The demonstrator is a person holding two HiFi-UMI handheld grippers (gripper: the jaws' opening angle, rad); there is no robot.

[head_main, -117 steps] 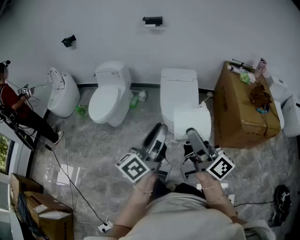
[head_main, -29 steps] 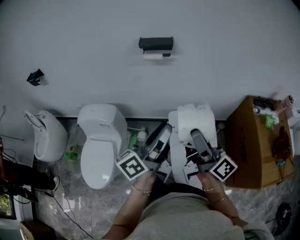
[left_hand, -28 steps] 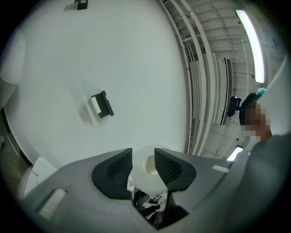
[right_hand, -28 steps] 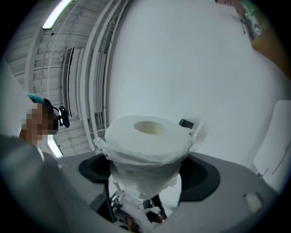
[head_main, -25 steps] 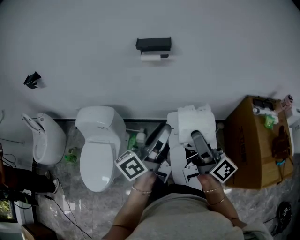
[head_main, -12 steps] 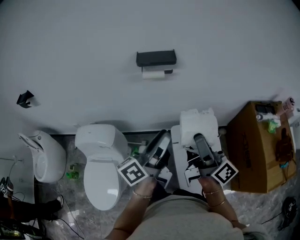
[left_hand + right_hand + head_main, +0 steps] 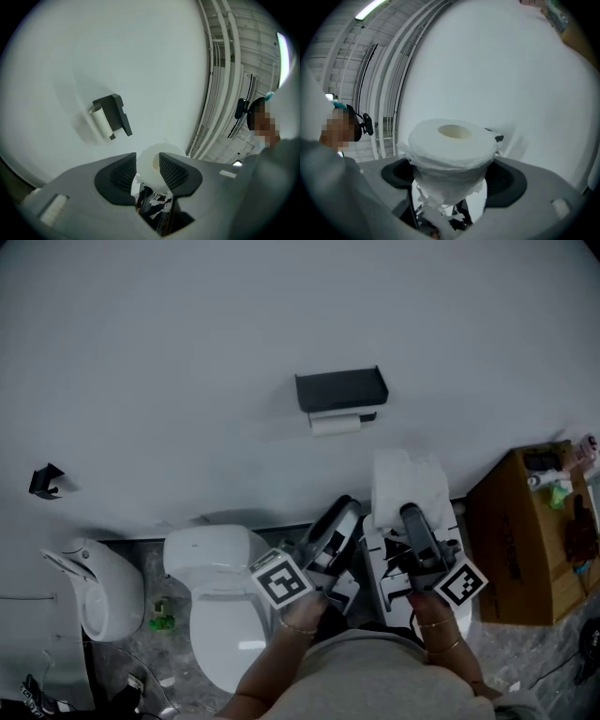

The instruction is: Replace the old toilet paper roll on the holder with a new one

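A black holder (image 7: 341,388) is fixed on the white wall, and the thin old roll (image 7: 335,425) hangs just under it. My right gripper (image 7: 410,507) is shut on the fat new white roll (image 7: 410,482), which it holds below and right of the holder. The roll (image 7: 452,140) bulges between its jaws, core end up, torn sheets hanging. My left gripper (image 7: 349,506) sits close beside it on the left, jaws shut, nothing gripped. In the left gripper view the holder (image 7: 115,112) and old roll (image 7: 99,123) lie ahead, and the new roll (image 7: 152,157) peeks past the tips.
A white toilet (image 7: 220,587) stands at lower left, with another white fixture (image 7: 94,582) further left. A cardboard box (image 7: 520,540) with small items on top is at the right. A small black fitting (image 7: 44,479) is on the wall at left. A green bottle (image 7: 161,622) lies on the floor.
Both grippers have moved toward the wall with the new roll still held. The holder and old roll now look nearer, lower and further right in the head view. The jaws have not changed.
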